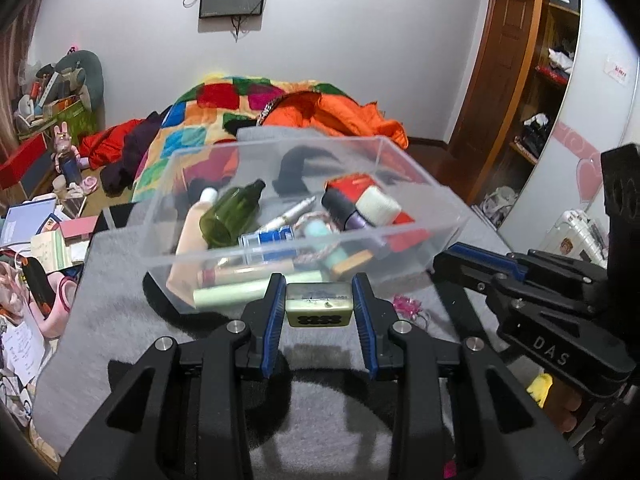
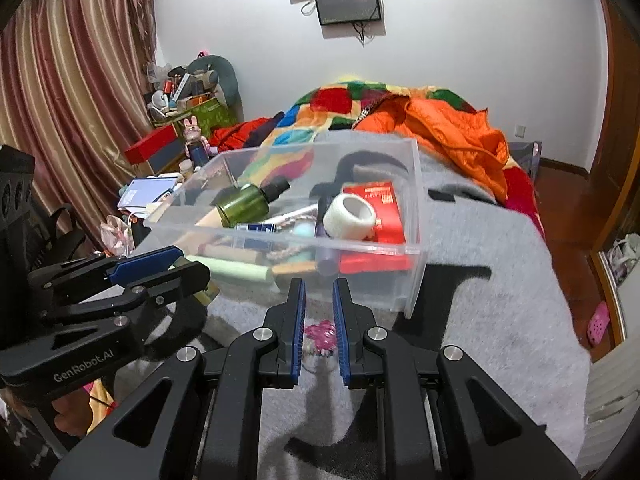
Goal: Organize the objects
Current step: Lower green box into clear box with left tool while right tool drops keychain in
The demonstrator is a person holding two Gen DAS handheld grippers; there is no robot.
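One green case (image 1: 319, 309) (clamped), one bin (image 1: 416, 196).

My left gripper (image 1: 319, 307) is matt black plastic with ribbed blue pads and bright metal screws; it pinches a glossy, pale green case (image 1: 319, 305). The bin (image 1: 420, 184) is clear, smooth plastic. Under it lies a fuzzy grey blanket (image 2: 500, 300). The green bottle (image 2: 244, 203) looks shiny, the tape roll (image 2: 350, 216) matt white.
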